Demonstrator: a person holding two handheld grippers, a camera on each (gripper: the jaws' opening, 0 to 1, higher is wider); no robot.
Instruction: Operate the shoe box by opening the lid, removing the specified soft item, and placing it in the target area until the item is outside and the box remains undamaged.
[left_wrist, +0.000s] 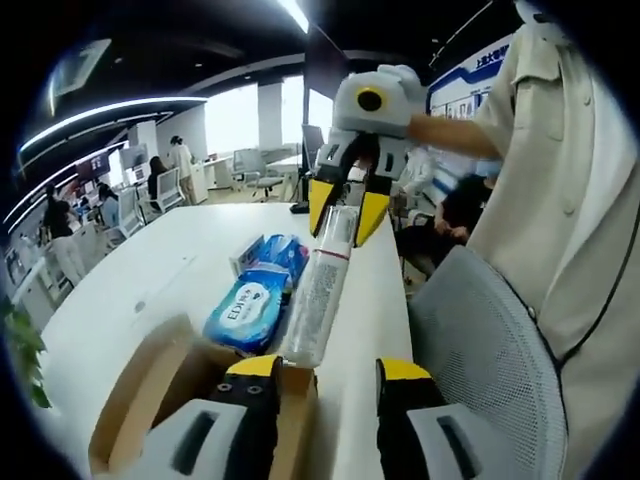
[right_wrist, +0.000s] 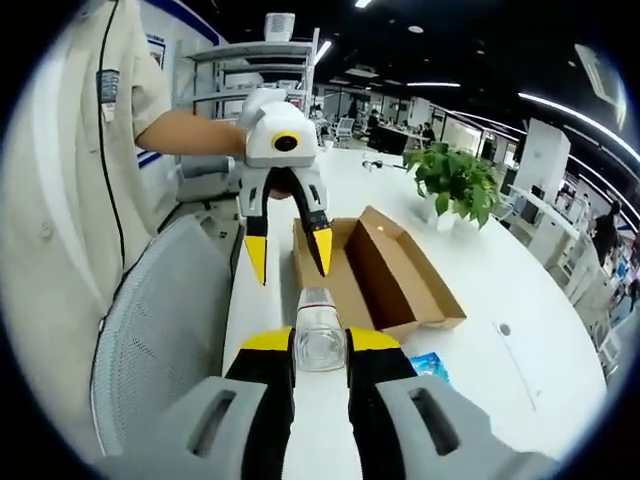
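**A:** So which step are you on?

**B:** Cardboard shoe box is already open on the white table. My right gripper is clamped on a clear plastic bottle, lifted out past the box. Left gripper has its jaws apart, nothing in them, right above the box edge.

**A:** Next?

**B:** I'd guess carrying it clear and setting it down gently by the blue wipes pack, without bumping the box.

**A:** Any labels?

**B:** Pack looks like "EDI"; the rest is too blurry.
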